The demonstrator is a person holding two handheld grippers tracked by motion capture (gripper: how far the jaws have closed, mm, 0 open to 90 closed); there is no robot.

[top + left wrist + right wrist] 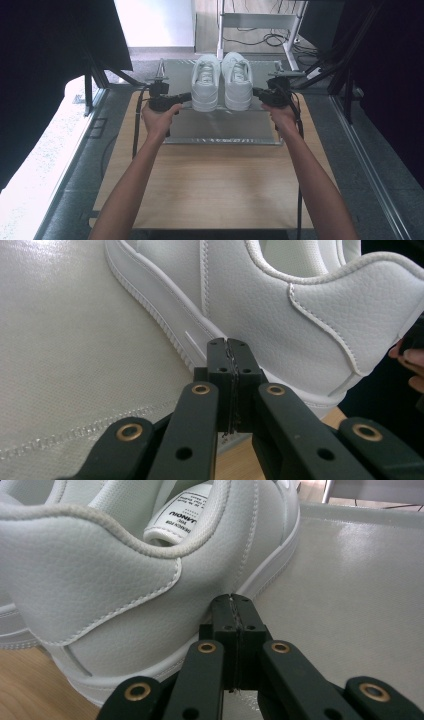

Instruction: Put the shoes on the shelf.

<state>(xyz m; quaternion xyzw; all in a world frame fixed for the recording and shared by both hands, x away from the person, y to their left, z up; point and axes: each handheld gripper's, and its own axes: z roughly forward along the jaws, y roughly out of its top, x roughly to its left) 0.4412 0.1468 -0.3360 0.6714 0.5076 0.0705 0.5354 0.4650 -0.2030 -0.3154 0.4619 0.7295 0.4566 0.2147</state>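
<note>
A pair of white sneakers stands side by side, toes away from me, on a silvery mat (220,127). My left gripper (187,96) points at the outer side of the left shoe (206,82) near its heel. In the left gripper view its jaws (227,342) are shut flat together, tips right at the shoe's (280,315) sole edge, nothing between them. My right gripper (256,92) mirrors this at the right shoe (237,80). In the right gripper view the shut tips (231,599) sit against the sole rim of that shoe (100,575).
The mat lies at the far end of a wooden table (215,180). Black frame struts (95,75) rise at both far corners. A white desk frame (260,22) and floor cables lie beyond. A person's fingers (407,360) show past the heel.
</note>
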